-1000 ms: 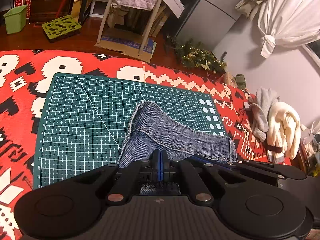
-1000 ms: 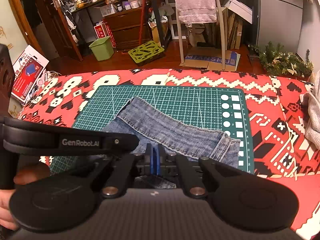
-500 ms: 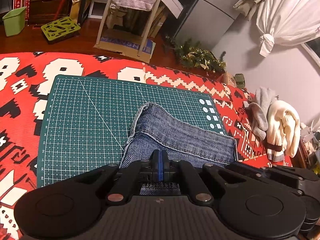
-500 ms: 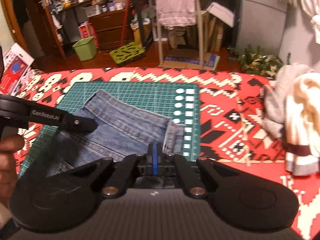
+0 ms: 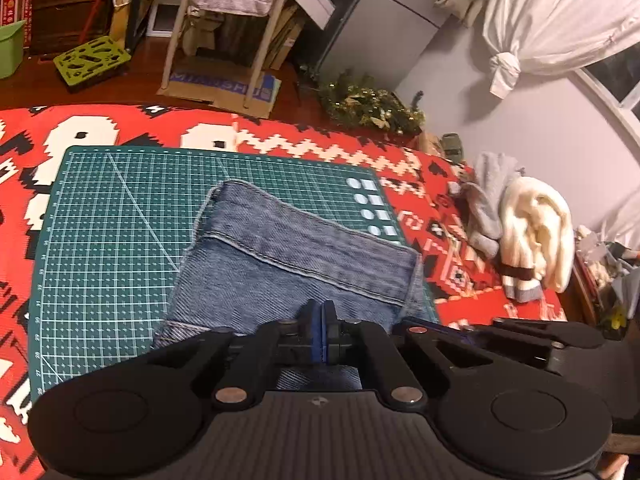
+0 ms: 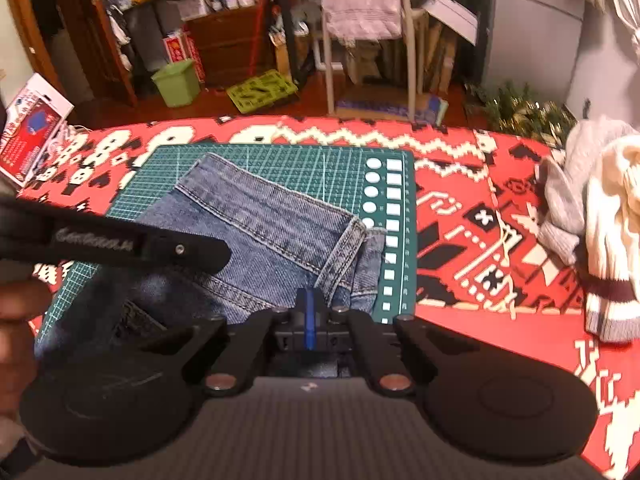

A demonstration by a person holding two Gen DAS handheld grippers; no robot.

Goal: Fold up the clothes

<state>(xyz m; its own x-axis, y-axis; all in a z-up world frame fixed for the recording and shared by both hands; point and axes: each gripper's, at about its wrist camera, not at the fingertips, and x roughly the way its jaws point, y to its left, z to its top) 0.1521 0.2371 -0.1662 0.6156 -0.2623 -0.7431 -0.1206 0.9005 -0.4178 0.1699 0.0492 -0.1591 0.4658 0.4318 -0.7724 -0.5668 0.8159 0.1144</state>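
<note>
The jeans (image 5: 296, 264) lie doubled over on the green cutting mat (image 5: 108, 232), a hemmed band crossing the top layer and the right end curling up at the mat's edge. Both grippers have their fingers pressed together at the near edge of the denim; whether cloth is actually pinched between them cannot be told, since the near edge is hidden under the tools. The left gripper (image 5: 319, 334) sits mid-width, the right gripper (image 6: 308, 318) near the right end. If a fold is under way, it would go best with both tools level and moving together, so the edges line up and the curled end flattens. Counted: one pair of jeans, one mat, two grippers, and one heap of pale knitwear (image 5: 528, 232) well apart on the red patterned cloth (image 5: 460, 300).
</note>
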